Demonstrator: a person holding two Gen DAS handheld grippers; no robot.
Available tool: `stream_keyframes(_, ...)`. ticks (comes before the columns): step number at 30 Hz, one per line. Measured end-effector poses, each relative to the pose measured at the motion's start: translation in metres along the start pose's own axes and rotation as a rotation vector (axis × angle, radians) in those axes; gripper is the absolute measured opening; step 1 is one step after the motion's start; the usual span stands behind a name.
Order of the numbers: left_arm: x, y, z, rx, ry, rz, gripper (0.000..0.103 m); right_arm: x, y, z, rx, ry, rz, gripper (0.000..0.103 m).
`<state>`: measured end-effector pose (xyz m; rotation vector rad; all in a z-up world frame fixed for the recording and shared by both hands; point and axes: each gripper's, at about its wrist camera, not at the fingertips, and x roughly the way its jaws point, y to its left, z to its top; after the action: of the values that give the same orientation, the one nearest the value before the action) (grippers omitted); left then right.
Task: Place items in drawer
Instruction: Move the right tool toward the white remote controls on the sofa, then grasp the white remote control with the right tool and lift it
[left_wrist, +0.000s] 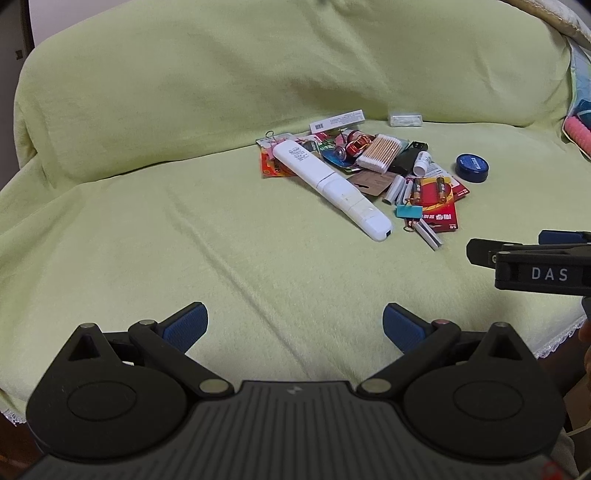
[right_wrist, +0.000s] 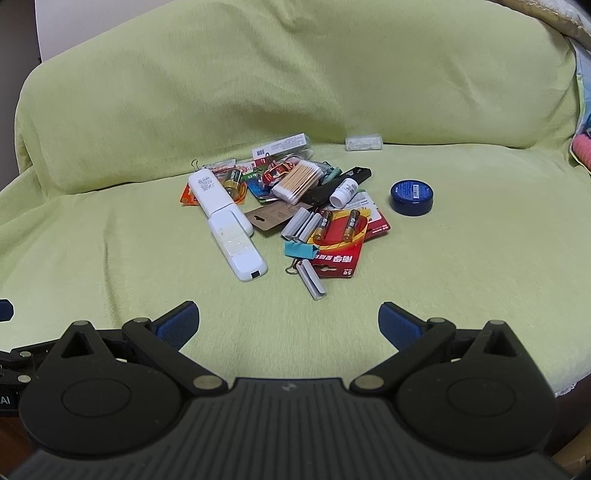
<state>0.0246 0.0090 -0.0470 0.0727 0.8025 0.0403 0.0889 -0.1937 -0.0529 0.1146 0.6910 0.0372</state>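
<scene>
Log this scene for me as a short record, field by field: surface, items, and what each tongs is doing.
surface: green sofa cover
pile: white remote, cotton swabs, battery pack, blue binder clip
apart from pile: blue round tin, right of it
left tongs: open, empty
right tongs: open, empty
drawer: not in view

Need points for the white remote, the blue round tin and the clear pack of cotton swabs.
White oblong remote control (right_wrist: 226, 221), right wrist view, middle of its body.
Blue round tin (right_wrist: 411, 195), right wrist view, centre of the lid.
Clear pack of cotton swabs (left_wrist: 380, 153), left wrist view, middle of the pack.
</scene>
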Motion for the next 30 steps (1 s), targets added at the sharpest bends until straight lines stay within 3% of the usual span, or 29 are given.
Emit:
stream_keyframes(7, 0.012, -0.003, 0.003, 0.014, 0.002, 0.018, 0.102, 0.016, 0.001, -0.002, -0.008, 0.017, 0.014, 0.102)
stream_keyframes(16, 0.041, 0.008, 0.009, -0.001, 0.037, 0.010, 0.101, 0.041, 0.001, -0.005, -0.011, 0.000, 0.092, 0.102)
stream_keyframes(22, 0.057, 0.008, 0.014, 0.045, 0.034, -0.009, 0.101, 0.068, 0.006, -0.001, -0.057, -0.022, 0.139, 0.102)
stream_keyframes(30, 0.084, 0.010, 0.025, 0.059, 0.043, -0.033, 0.101, 0.117, 0.019, 0.012, -0.151, -0.018, 0.184, 0.090)
